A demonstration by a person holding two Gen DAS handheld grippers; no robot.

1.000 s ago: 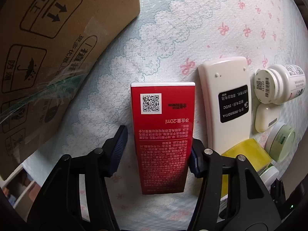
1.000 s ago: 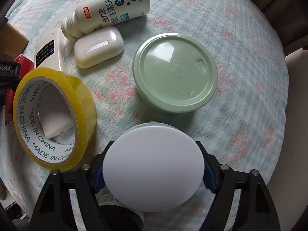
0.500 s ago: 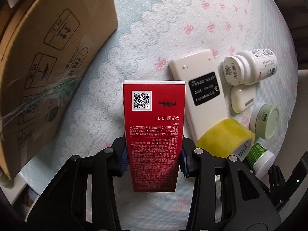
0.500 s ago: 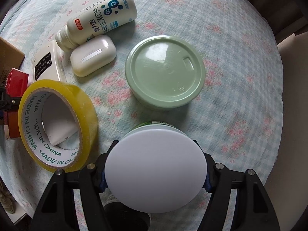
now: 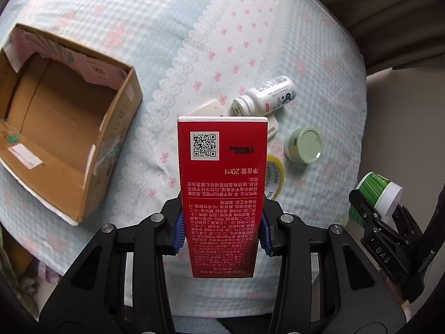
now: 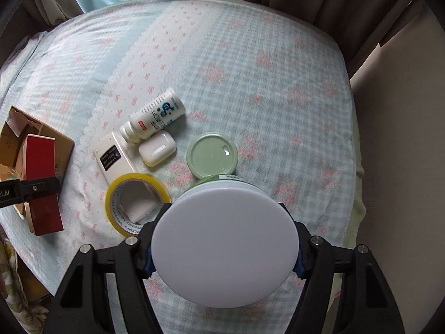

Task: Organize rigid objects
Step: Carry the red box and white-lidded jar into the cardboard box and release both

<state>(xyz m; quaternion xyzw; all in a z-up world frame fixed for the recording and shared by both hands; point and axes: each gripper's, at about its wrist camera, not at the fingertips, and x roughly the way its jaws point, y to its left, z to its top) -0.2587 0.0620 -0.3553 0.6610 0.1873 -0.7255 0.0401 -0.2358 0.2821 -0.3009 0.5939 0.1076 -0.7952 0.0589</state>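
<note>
Red carton (image 5: 222,194), white printed text

red carton (image 5: 221,194): clamped upright between left gripper (image 5: 221,235) pads, clear of the bed | white-lidded green jar (image 6: 225,253): pinched in right gripper (image 6: 225,253) | ahead of both: white bottle (image 6: 155,118) on its side, green-lidded tub (image 6: 212,156), tape roll (image 6: 136,204), open cardboard box (image 5: 64,139) far left

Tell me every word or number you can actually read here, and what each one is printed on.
"20ml", after Chinese characters: red box held in the left gripper.
"MADE IN CHINA": inside the yellow tape roll.
"DAS": right gripper, which holds a white-lidded jar.
"D" logo: white bottle.
Too small to read: the box's fine print and date code, the bottle's label, the remote's label.
</note>
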